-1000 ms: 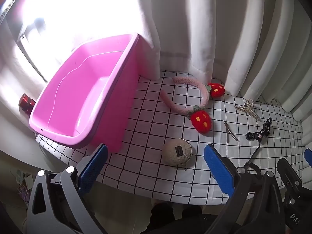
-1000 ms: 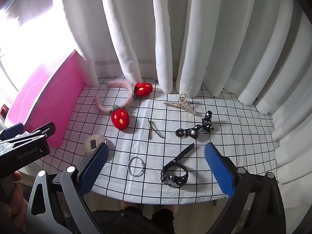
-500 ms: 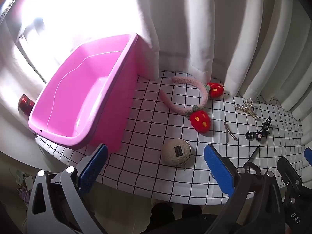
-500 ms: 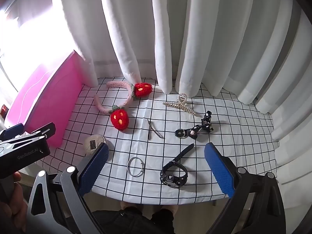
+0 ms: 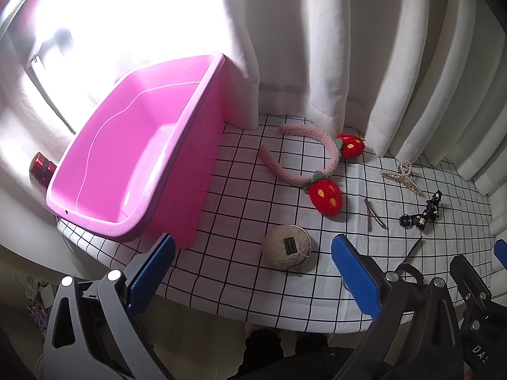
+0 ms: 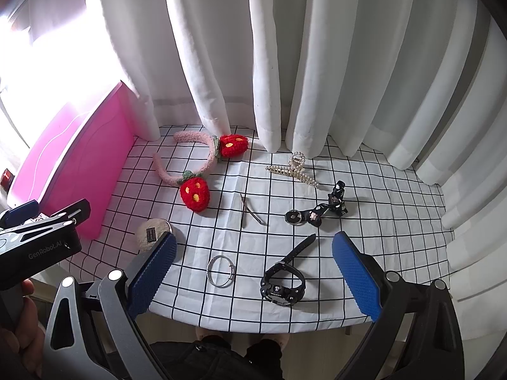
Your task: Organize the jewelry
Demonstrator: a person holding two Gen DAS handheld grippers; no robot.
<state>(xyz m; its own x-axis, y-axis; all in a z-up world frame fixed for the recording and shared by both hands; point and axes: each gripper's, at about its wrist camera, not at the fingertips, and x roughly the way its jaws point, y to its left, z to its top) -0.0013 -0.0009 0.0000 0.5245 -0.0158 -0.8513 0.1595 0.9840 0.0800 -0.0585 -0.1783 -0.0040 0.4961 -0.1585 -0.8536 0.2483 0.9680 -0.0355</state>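
Note:
An empty pink bin stands at the table's left; its side shows in the right wrist view. On the checked cloth lie a pink strawberry headband, a round fuzzy compact, a pearl claw clip, a thin hairpin, a black bow clip, a silver bangle and a black watch. My left gripper is open above the near edge by the compact. My right gripper is open above the bangle and watch.
White curtains hang behind the table. A red object sits left of the bin. The table's near edge is just beyond the fingers. The left gripper's body shows at the right wrist view's left.
Both grippers have drifted only slightly; the objects have not moved and nothing was taken hold of.

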